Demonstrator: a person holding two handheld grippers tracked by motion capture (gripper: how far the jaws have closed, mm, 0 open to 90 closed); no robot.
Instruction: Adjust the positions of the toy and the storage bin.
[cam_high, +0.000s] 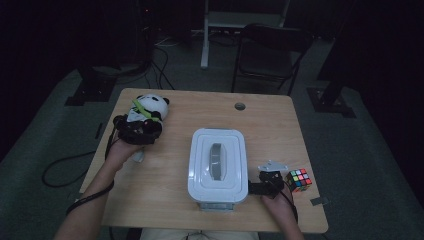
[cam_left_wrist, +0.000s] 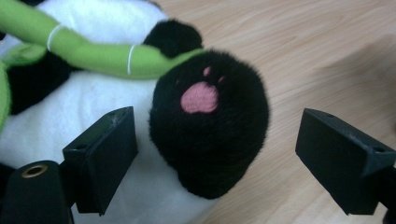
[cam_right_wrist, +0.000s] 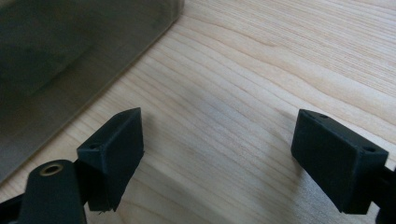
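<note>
A plush panda (cam_high: 147, 107) lies at the table's far left with a green stalk (cam_left_wrist: 107, 56) across its body. My left gripper (cam_high: 140, 127) sits at its near end. In the left gripper view, the left gripper (cam_left_wrist: 217, 140) is open and its jaws straddle the panda's black paw (cam_left_wrist: 210, 126), which has a pink pad. A gap of bare wood shows between the paw and the right-hand jaw. My right gripper (cam_high: 267, 177) is open over bare table (cam_right_wrist: 243, 70), nothing between its jaws (cam_right_wrist: 217, 140), just right of a white lidded box (cam_high: 218, 165).
A colour cube (cam_high: 299, 180) stands right of the right gripper near the table's front right corner. The box's grey wall (cam_right_wrist: 70, 56) fills the upper left of the right gripper view. A cable hole (cam_high: 240, 106) sits at the table's far edge, with a dark chair (cam_high: 270, 50) beyond.
</note>
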